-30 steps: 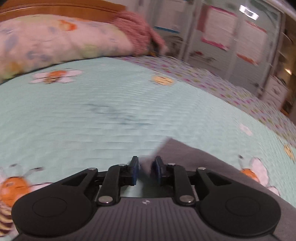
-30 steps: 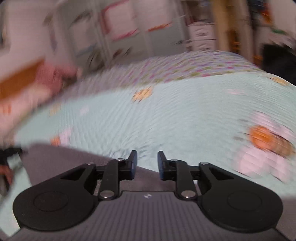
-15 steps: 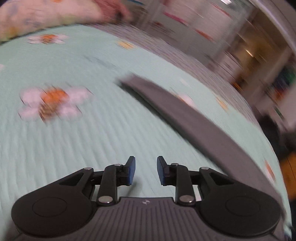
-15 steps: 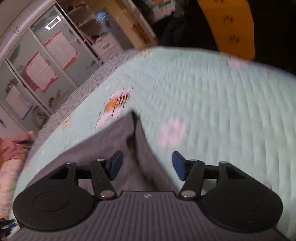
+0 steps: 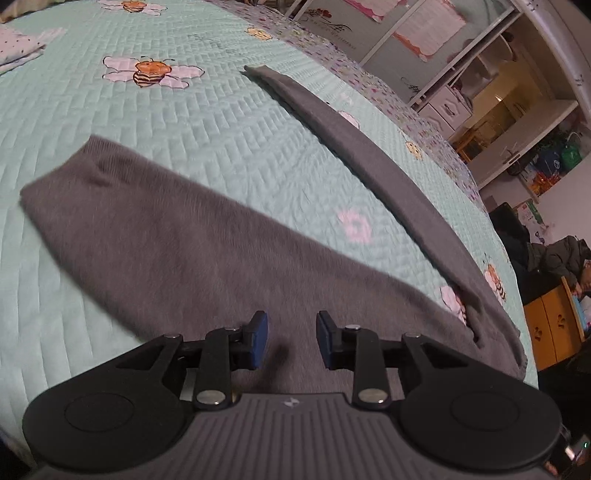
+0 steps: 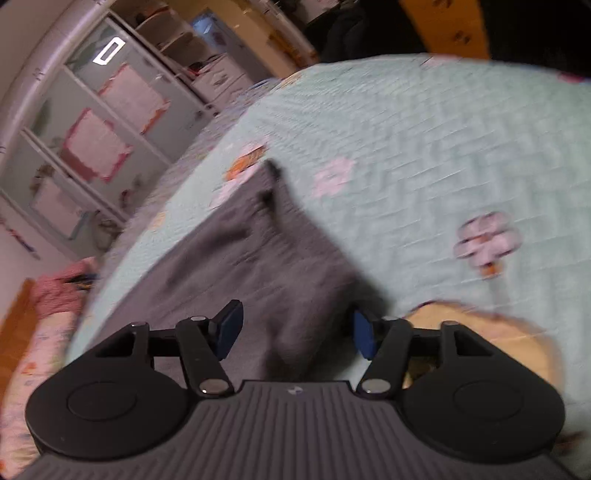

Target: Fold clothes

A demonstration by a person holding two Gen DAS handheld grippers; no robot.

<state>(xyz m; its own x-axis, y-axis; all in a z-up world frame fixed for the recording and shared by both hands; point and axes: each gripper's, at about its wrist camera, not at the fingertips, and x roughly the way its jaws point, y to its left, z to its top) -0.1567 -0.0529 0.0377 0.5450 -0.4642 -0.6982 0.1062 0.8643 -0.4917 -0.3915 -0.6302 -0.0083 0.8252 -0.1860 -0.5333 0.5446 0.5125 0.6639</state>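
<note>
A grey knitted garment lies spread on the bed. In the left wrist view one sleeve [image 5: 166, 240] runs from the left down under my left gripper [image 5: 291, 339], and a long grey edge [image 5: 388, 177] stretches away to the upper left. The left jaws stand a little apart just above the fabric, with nothing pinched between them. In the blurred right wrist view my right gripper [image 6: 295, 332] hangs over a raised fold of the same garment [image 6: 258, 251]. Its jaws are closing, still wide apart here, with the fold between the pads but not pressed.
The mint quilted bedspread [image 5: 221, 129] carries bee and flower prints. A folded pale cloth [image 5: 18, 48] lies far left. A wardrobe [image 5: 406, 29], an orange cabinet [image 5: 550, 328] and a seated person [image 5: 565, 258] are beyond the bed. A pillow [image 6: 33, 350] lies left.
The left gripper swept across the bed and now sits over the sleeve, jaws slightly wider. The right gripper rolled, dropped onto the garment and spread its jaws around a fold.
</note>
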